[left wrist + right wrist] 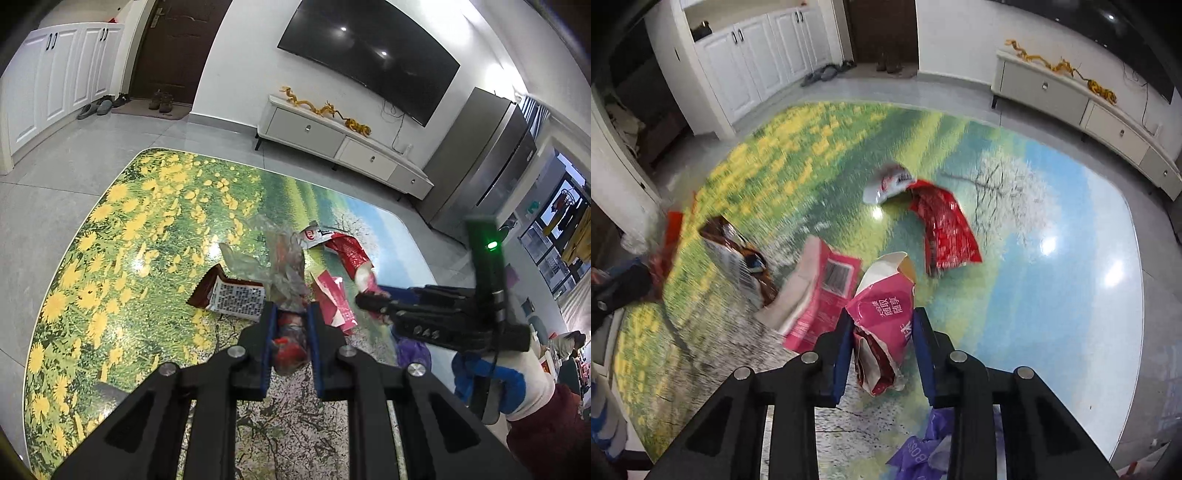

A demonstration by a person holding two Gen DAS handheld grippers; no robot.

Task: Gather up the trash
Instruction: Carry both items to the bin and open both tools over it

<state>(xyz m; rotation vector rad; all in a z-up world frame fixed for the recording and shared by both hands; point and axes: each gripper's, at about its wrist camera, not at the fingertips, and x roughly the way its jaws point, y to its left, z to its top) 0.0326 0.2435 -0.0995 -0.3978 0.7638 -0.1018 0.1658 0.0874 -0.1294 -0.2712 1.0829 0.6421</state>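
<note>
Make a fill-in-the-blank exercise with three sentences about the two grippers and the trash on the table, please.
1. The left gripper holds a crumpled wrapper over a table printed with yellow ___.
2. The torn pack between the fingers of the right gripper is ___ in colour.
3. In the left wrist view, the small light on the right gripper glows ___.

Missing words: flowers; pink; green

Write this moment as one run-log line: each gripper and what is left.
left gripper: shut on clear plastic wrapper | right gripper: around pink packet | left on table: red wrapper
</note>
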